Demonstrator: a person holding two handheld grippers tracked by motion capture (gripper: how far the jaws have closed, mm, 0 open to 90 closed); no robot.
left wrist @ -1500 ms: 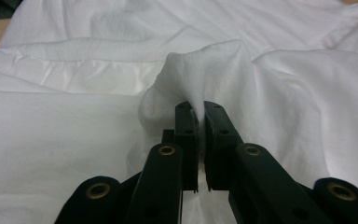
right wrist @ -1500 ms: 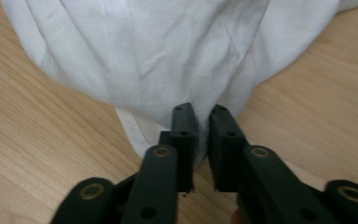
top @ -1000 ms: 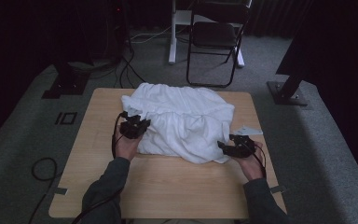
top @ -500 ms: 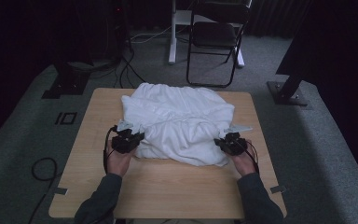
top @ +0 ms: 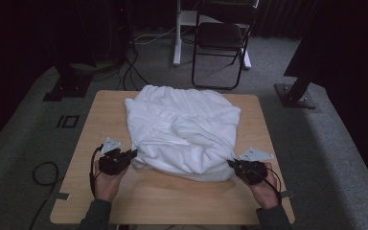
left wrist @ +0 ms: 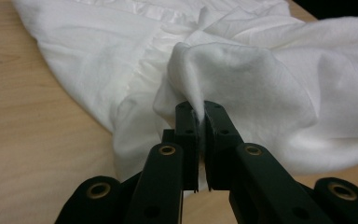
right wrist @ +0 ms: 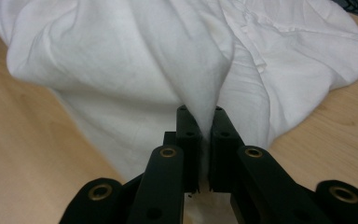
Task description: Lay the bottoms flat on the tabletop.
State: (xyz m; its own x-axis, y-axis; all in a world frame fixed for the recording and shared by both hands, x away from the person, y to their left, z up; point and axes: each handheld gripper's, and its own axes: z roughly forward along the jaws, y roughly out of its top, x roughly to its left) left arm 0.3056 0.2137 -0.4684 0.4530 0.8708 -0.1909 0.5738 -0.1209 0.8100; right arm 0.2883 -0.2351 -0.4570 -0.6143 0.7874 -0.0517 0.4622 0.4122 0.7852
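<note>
A crumpled white cloth [top: 182, 132] lies across the middle of the wooden table [top: 96, 120]. My left gripper [top: 130, 155] is at the cloth's near left corner, shut on a pinched fold of the white cloth [left wrist: 223, 79]. In the left gripper view that gripper [left wrist: 200, 109] has its jaws closed with fabric between them. My right gripper [top: 232, 164] holds the near right corner. The right gripper view shows this gripper [right wrist: 200, 114] shut on a ridge of the white cloth [right wrist: 135, 60]. Both hands rest low near the table's front.
Bare wood runs along the table's front edge [top: 172, 211] and both sides. A black folding chair [top: 220, 38] and a white stand leg [top: 177, 33] are behind the table. Cables [top: 43, 172] lie on the grey carpet at the left.
Both grippers have pulled back toward the table's front edge, dragging the cloth's near edge with them. The cloth now stretches farther toward me.
</note>
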